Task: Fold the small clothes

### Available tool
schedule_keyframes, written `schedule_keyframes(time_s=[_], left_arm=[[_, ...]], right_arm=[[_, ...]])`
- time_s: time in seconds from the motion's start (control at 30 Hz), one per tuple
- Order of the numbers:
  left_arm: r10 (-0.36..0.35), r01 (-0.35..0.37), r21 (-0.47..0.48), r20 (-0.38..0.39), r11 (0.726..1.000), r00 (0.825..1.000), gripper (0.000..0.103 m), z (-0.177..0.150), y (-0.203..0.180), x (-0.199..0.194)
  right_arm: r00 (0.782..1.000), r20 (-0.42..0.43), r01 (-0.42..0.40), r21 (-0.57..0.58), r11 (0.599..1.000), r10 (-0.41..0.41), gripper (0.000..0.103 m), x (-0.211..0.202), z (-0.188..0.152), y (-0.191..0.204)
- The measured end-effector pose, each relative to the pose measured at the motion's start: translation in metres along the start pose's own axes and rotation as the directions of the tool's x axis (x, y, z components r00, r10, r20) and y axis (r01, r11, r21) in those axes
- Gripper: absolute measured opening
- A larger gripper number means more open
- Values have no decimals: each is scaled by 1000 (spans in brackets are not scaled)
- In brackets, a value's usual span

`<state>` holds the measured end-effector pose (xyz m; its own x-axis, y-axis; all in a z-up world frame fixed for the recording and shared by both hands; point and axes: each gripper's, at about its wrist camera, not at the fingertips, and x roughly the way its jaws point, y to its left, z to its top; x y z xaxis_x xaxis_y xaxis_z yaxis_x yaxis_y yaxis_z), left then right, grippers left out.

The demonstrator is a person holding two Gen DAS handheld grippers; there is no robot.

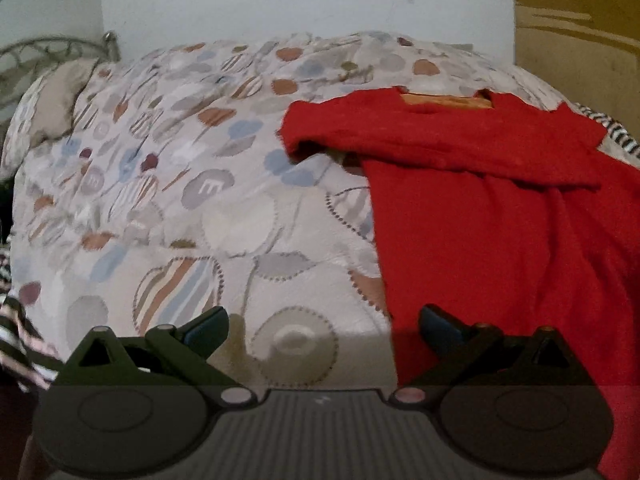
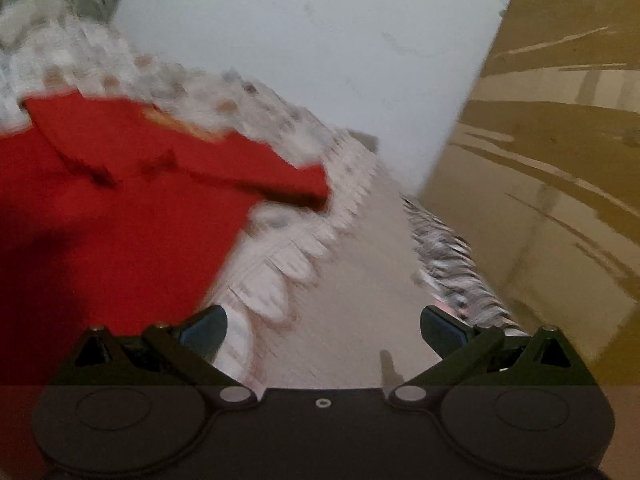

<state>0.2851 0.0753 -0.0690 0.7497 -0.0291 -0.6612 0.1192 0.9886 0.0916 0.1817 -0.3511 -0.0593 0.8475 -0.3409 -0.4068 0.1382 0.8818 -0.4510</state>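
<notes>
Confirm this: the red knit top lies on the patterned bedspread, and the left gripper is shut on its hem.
Not quite. The red knit top does lie on the patterned bedspread, but the left gripper is open and holds nothing; the left wrist view shows its fingers spread wide apart.

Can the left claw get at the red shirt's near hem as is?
Probably yes: the left claw is open, the red shirt lies flat on the bedspread just ahead-right, nothing between them.
</notes>
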Motion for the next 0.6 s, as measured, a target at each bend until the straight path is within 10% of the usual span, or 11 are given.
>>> schedule_keyframes(time_s=[0.2, 0.6], left_arm=[[36, -36, 6, 1, 999, 999, 103, -3, 2, -20], [63, -63, 59, 11, 996, 998, 103, -12, -7, -54]], right_arm=[[991, 80, -104, 1, 995, 104, 103, -37, -26, -11], [963, 149, -124, -497, 859, 225, 103, -75, -104, 59]])
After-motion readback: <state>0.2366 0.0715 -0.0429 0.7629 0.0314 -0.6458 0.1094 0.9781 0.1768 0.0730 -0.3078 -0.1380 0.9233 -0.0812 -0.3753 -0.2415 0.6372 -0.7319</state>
